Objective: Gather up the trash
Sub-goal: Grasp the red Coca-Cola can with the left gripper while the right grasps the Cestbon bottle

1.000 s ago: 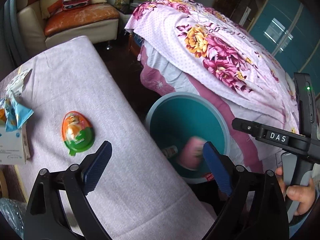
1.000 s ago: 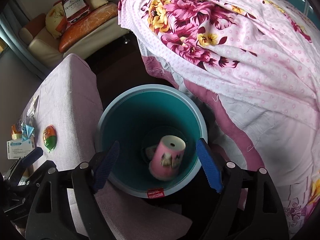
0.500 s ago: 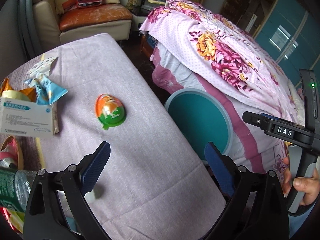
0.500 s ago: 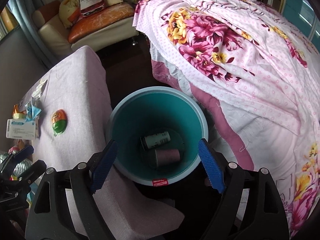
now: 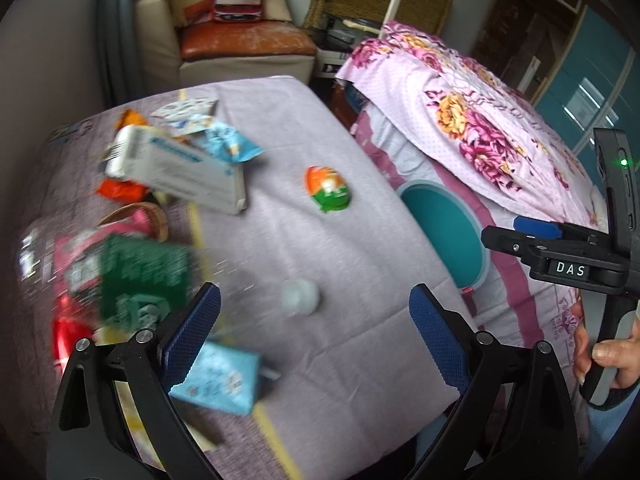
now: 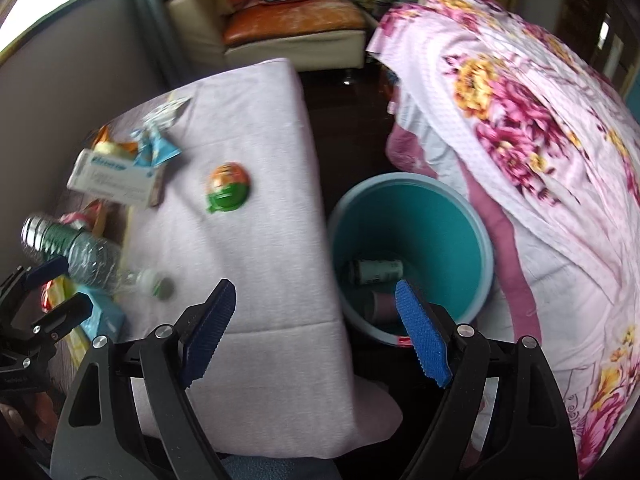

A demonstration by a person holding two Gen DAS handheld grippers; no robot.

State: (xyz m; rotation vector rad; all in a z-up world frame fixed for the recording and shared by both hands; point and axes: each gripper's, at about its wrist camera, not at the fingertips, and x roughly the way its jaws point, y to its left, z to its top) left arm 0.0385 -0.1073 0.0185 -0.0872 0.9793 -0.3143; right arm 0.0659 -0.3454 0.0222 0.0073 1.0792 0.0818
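My left gripper (image 5: 314, 340) is open and empty above a lilac-clothed table (image 5: 360, 360). Below it lies a clear plastic bottle (image 5: 132, 280) with a green label, its white cap (image 5: 300, 298) between the fingers' line of sight. An orange-and-green egg-shaped wrapper (image 5: 328, 194) lies further off. My right gripper (image 6: 316, 338) is open and empty over the table edge, beside the teal bin (image 6: 420, 216). In the bin lie a green-labelled can (image 6: 376, 272) and a pink cup (image 6: 380, 306). The egg wrapper (image 6: 228, 192) and bottle (image 6: 80, 252) show here too.
A white box (image 5: 176, 170), blue wrappers (image 5: 228, 144), orange packets (image 5: 120, 190) and a light blue carton (image 5: 220, 380) crowd the table's left side. A floral-covered bed (image 6: 540, 140) stands right of the bin (image 5: 444, 232). A sofa (image 5: 240, 48) stands at the back.
Both views have swung left from the bin toward the table. The pink cup dropped into the bin and now lies on its side at the bottom. Both grippers stayed open.
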